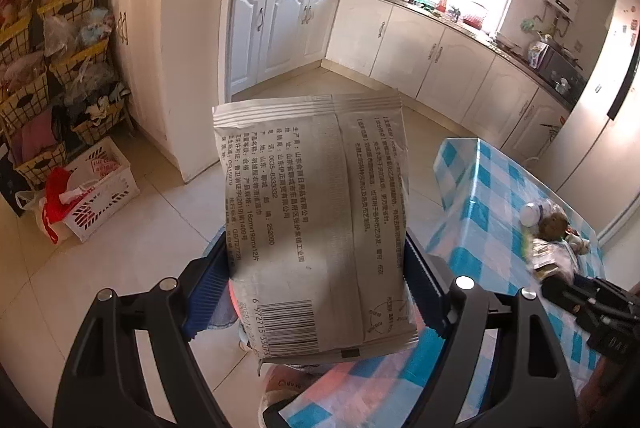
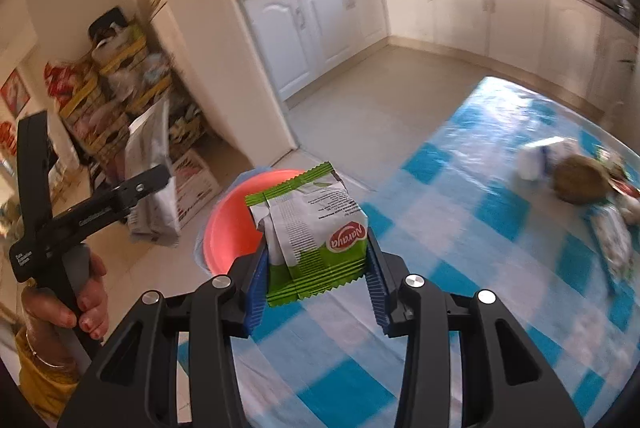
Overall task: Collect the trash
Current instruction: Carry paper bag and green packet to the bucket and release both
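Ribbed blue fingers (image 1: 420, 288) around flat silvery packet (image 1: 316, 228).

Bowl (image 2: 228, 228) sits off the table (image 2: 460, 268) edge, at its left. Leftover trash pile (image 2: 580, 183) lies on the table's far right; crate (image 1: 106, 183) on floor, far left.

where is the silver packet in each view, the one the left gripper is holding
Left wrist: the silver packet fills the centre, clamped upright in the left gripper.
Right wrist: the same packet shows edge-on at the left, beyond the pink bin.
Shared landmark: the blue checked tablecloth, lower right in both views.
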`<act>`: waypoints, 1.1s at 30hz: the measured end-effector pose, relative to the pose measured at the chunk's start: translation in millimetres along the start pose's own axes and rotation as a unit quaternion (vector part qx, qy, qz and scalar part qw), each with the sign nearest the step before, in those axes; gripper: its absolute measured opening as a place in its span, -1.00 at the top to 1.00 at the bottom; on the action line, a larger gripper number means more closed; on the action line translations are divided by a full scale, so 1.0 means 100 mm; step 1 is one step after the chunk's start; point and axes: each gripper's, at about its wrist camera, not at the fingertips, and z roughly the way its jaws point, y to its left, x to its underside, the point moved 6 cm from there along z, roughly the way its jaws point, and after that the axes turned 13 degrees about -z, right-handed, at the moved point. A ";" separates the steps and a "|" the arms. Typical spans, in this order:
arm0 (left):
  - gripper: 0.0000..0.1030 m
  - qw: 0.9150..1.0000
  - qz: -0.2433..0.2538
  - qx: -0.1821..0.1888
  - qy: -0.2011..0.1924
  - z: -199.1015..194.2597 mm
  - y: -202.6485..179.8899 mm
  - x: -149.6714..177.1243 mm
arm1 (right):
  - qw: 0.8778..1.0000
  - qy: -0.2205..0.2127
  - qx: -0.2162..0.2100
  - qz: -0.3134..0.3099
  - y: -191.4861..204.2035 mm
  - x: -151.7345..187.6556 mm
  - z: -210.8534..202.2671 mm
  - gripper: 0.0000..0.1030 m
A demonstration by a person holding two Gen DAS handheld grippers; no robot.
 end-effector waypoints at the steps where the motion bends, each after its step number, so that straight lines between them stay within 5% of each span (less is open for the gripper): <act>1: -0.57 1.000 -0.002 -0.001 0.003 0.05 0.03 -0.02 | 1.000 0.008 -0.006 -0.008 0.07 -0.04 0.11 0.15; 12: -0.57 0.998 -0.011 -0.021 0.055 0.66 0.21 0.12 | 0.995 0.079 -0.037 -0.051 0.41 -0.12 0.96 0.15; 24: -0.57 0.993 -0.021 -0.048 0.105 1.14 0.45 0.38 | 0.990 0.120 -0.025 -0.077 0.51 -0.12 1.37 0.11; 29: -0.58 0.991 -0.016 -0.056 0.118 1.26 0.48 0.46 | 0.989 0.123 -0.020 -0.075 0.54 -0.11 1.44 -0.26; 33: -0.62 0.990 -0.005 -0.067 0.125 1.33 0.51 0.52 | 0.991 0.112 -0.016 -0.065 0.52 -0.13 1.38 -0.26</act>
